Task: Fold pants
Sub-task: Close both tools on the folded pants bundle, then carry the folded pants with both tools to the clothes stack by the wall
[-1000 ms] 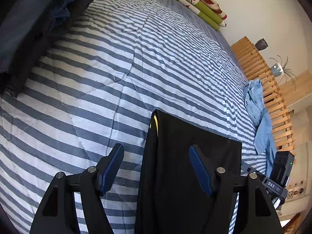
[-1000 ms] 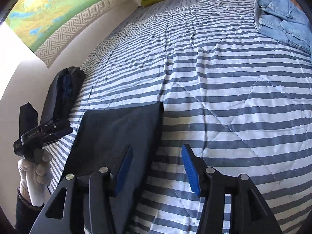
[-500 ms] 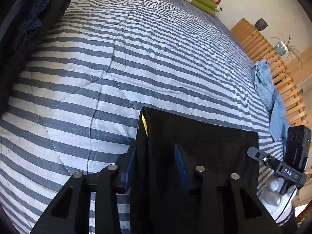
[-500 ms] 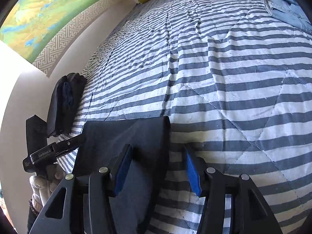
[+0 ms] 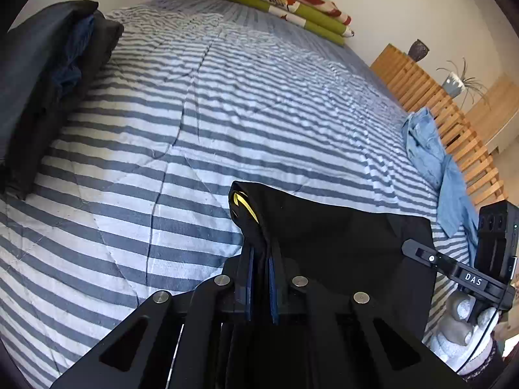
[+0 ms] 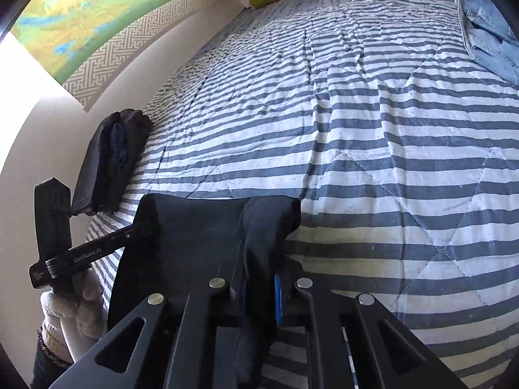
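Observation:
Black pants (image 5: 340,236) with a yellow inner stripe lie folded at the near edge of the striped bed. My left gripper (image 5: 259,278) is shut on their left corner, and the cloth bunches up between the blue pads. In the right wrist view the same pants (image 6: 194,236) look dark navy. My right gripper (image 6: 262,285) is shut on their right corner, which rises in a lump above the pads. Each view shows the other gripper, held in a gloved hand (image 5: 460,327), at the opposite edge of the pants.
A blue-and-white striped quilt (image 5: 259,103) covers the bed. A stack of dark folded clothes (image 5: 48,74) lies at the left edge by the wall. Light blue jeans (image 5: 431,165) lie crumpled at the right edge beside a wooden slatted frame (image 5: 431,97). Green and red folded blankets (image 5: 285,3) sit at the far end.
Both grippers, open over the pants' near corners a second ago, have closed on the cloth and lifted the corners slightly off the quilt.

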The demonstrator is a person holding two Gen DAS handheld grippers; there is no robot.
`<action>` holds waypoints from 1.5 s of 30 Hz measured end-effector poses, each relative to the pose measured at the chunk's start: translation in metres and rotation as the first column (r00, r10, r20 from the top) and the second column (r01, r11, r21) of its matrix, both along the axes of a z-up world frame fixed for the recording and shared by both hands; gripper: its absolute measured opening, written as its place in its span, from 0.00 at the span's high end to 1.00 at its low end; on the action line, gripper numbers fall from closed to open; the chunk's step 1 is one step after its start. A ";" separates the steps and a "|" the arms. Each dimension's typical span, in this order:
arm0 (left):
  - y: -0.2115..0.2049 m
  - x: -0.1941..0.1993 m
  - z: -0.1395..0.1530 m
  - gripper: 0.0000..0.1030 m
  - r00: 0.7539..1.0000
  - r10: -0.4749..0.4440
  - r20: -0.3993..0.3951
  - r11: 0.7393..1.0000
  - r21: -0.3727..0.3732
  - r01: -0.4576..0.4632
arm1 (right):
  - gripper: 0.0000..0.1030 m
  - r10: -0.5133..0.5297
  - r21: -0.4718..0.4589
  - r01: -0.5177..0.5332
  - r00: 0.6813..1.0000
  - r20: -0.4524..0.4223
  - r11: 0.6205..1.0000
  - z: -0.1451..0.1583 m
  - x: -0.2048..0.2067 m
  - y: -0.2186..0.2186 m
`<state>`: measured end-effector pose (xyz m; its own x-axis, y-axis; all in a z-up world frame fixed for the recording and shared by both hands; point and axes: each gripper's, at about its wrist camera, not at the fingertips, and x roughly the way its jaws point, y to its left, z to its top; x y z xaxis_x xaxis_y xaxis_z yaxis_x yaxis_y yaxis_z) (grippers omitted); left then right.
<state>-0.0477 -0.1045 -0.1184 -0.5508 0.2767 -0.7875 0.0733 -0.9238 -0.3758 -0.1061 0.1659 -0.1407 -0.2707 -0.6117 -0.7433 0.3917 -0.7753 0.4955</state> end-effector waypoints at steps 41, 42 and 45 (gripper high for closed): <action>-0.205 0.199 0.250 0.93 0.852 0.267 -0.451 0.897 -0.207 -0.391 | 0.92 0.262 -0.091 -0.341 0.845 -0.466 0.936 0.228 0.145 -0.176; -0.219 0.192 0.253 0.93 0.848 0.278 -0.451 0.891 -0.209 -0.403 | 0.92 0.269 -0.090 -0.350 0.839 -0.473 0.932 0.229 0.140 -0.191; -0.265 0.165 0.255 0.93 0.838 0.312 -0.447 0.874 -0.210 -0.437 | 0.92 0.282 -0.115 -0.372 0.841 -0.462 0.921 0.227 0.116 -0.233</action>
